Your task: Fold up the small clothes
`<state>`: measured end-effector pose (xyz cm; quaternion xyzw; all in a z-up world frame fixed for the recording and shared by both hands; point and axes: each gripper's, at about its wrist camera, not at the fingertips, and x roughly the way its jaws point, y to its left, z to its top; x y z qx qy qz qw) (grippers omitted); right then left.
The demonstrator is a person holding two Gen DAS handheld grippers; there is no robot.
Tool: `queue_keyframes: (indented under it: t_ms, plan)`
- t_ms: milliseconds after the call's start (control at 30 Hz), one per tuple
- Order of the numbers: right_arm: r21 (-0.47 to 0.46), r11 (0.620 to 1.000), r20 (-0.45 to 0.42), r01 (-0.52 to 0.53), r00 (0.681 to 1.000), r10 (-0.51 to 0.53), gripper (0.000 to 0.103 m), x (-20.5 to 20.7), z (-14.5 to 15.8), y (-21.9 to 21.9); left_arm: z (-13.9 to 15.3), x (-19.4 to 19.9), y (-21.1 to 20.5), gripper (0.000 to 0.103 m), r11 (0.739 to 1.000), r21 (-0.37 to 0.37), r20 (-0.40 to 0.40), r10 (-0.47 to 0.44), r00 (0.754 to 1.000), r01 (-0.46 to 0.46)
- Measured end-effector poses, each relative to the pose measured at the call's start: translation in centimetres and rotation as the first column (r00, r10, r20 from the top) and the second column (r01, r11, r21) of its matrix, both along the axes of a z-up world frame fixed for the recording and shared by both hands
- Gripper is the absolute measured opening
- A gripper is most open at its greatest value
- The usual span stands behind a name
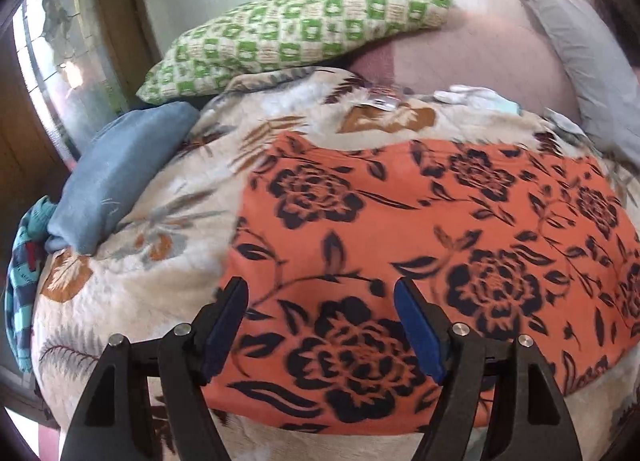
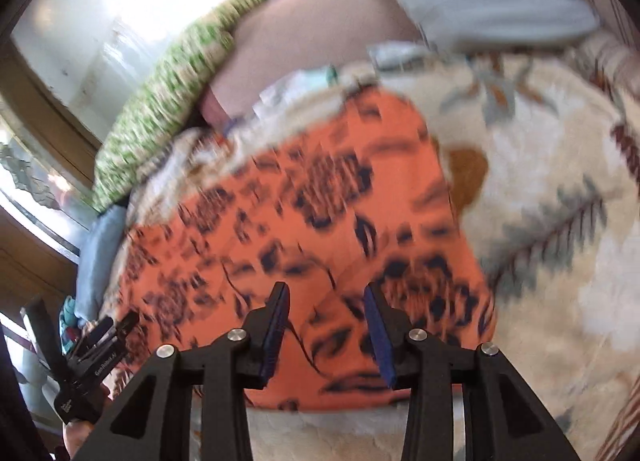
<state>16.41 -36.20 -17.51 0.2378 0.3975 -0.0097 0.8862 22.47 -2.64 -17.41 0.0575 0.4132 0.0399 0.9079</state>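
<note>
An orange cloth with black flowers lies spread flat on a cream floral blanket. My left gripper is open and empty, hovering over the cloth's near left part. In the right wrist view the same cloth looks blurred. My right gripper is open and empty above the cloth's near edge. The left gripper shows at the lower left of the right wrist view, beside the cloth's left edge.
A green checked pillow lies at the back. A blue folded cloth and a teal checked garment lie at the left. Small white and pale items lie behind the cloth. A grey pillow is at the right.
</note>
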Motion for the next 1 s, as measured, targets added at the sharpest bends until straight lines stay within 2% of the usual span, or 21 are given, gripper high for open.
queue_keyframes:
  t_ms: [67, 133, 233, 333, 400, 467, 500, 567, 667, 800, 867, 933, 1000]
  plan:
    - [-0.006, 1.000, 0.015, 0.028, 1.000, -0.028, 0.042, 0.8, 0.3, -0.7, -0.4, 0.7, 1.2, 0.076, 0.999, 0.007, -0.019, 0.042, 0.999, -0.042]
    - [0.030, 0.999, 0.011, 0.045, 0.999, -0.045, 0.042, 1.9, -0.1, -1.7, -1.1, 1.2, 2.3, 0.076, 0.997, -0.007, -0.056, 0.076, 0.996, -0.076]
    - [0.025, 0.999, 0.000, 0.045, 0.999, -0.045, 0.042, 4.3, -0.8, -2.4, -2.0, 1.5, 3.4, 0.076, 0.996, -0.020, -0.085, 0.083, 0.993, -0.085]
    - [0.022, 0.998, -0.077, 0.052, 0.996, -0.050, 0.047, 6.5, -2.8, -2.9, -2.8, 1.6, 3.7, 0.077, 0.997, -0.042, -0.116, 0.062, 0.991, -0.067]
    - [0.033, 0.997, -0.164, 0.063, 0.985, -0.056, 0.049, 7.4, -5.1, -3.3, -2.8, 1.7, 3.9, 0.078, 0.997, -0.054, -0.125, 0.056, 0.991, -0.063]
    - [0.000, 0.998, -0.144, 0.068, 0.987, -0.068, 0.049, 7.0, -4.5, -2.9, -2.5, 1.7, 4.1, 0.078, 0.996, -0.064, -0.128, 0.058, 0.990, -0.067]
    - [-0.011, 0.998, -0.149, 0.066, 0.987, -0.066, 0.049, 6.5, -3.6, -2.4, -2.2, 1.6, 4.1, 0.078, 0.995, -0.067, -0.121, 0.060, 0.991, -0.068]
    - [0.017, 0.998, -0.102, 0.057, 0.993, -0.055, 0.049, 4.9, -2.3, -1.6, -1.4, 1.0, 3.6, 0.078, 0.997, -0.052, -0.077, 0.052, 0.996, -0.056]
    - [0.039, 0.998, -0.061, 0.056, 0.997, -0.053, 0.049, 1.1, -0.4, -0.2, 0.2, -0.2, 2.3, 0.078, 0.999, -0.039, 0.002, -0.007, 1.000, 0.007]
    - [-0.032, 0.999, 0.049, 0.037, 0.998, -0.036, 0.049, -4.8, 2.7, 2.7, 2.0, -2.4, 0.4, 0.078, 0.996, -0.050, 0.069, -0.075, 0.995, 0.079]
    - [-0.071, 0.997, 0.104, 0.035, 0.994, -0.027, 0.049, -8.0, 3.9, 3.9, 3.3, -4.2, -0.9, 0.079, 0.994, -0.028, 0.093, -0.100, 0.991, 0.103]
    - [-0.102, 0.994, 0.134, 0.040, 0.991, -0.026, 0.052, -10.5, 4.7, 4.2, 4.5, -6.1, -1.9, 0.084, 0.994, 0.012, 0.156, -0.106, 0.982, 0.105]
    - [-0.108, 0.993, 0.155, 0.045, 0.987, -0.028, 0.052, -12.3, 5.3, 4.4, 5.7, -8.4, -2.2, 0.093, 0.990, -0.004, 0.201, -0.139, 0.970, 0.143]
